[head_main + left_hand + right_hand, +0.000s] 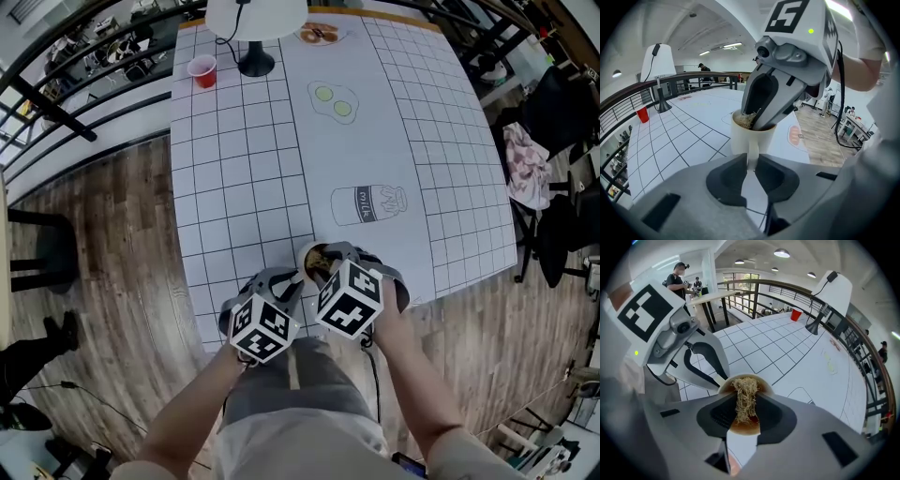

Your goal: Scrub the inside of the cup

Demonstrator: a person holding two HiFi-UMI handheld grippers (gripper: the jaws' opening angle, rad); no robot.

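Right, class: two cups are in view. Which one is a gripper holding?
The cream cup with a handle, pinched by the left gripper at the near edge of the table. The red cup stands far off beside the lamp, untouched.

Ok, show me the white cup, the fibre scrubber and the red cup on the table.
white cup (740, 140): left gripper view, on its pale outer wall.
fibre scrubber (746, 401): right gripper view, on the strands between the jaws.
red cup (202, 72): head view, on its side wall.
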